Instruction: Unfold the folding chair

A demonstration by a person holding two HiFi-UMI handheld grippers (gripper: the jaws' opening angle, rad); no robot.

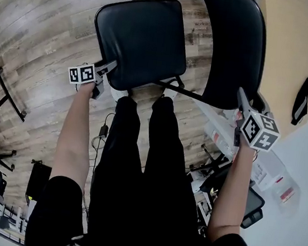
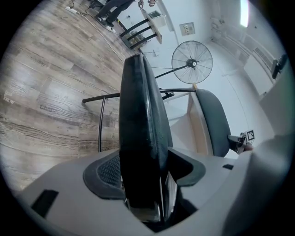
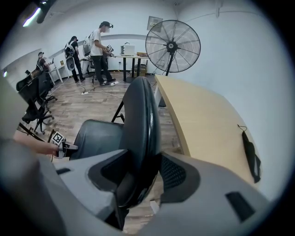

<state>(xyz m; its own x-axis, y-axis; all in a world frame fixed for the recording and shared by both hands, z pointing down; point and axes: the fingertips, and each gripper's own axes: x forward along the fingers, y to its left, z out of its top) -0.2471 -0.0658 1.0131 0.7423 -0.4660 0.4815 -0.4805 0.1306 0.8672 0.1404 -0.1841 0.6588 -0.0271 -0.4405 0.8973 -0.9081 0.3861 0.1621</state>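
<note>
A black folding chair stands opened on the wood floor in front of my legs. In the head view its padded seat (image 1: 142, 42) lies near level and its backrest (image 1: 232, 40) rises at the right. My left gripper (image 1: 106, 69) is shut on the seat's near left edge. In the left gripper view the seat edge (image 2: 140, 138) fills the space between the jaws, and both pads touch it. My right gripper (image 1: 242, 103) is shut on the backrest's near edge. In the right gripper view the backrest (image 3: 143, 124) stands between the pads, with the seat (image 3: 99, 133) beyond it.
A long wooden table (image 1: 290, 47) runs along the chair's right side, with a black strap (image 1: 301, 99) on it. A pedestal fan (image 3: 173, 46) stands at the table's far end. People (image 3: 99, 50) work at the back. Office chairs (image 3: 34, 92), cables and gear (image 1: 39, 180) crowd the floor behind me.
</note>
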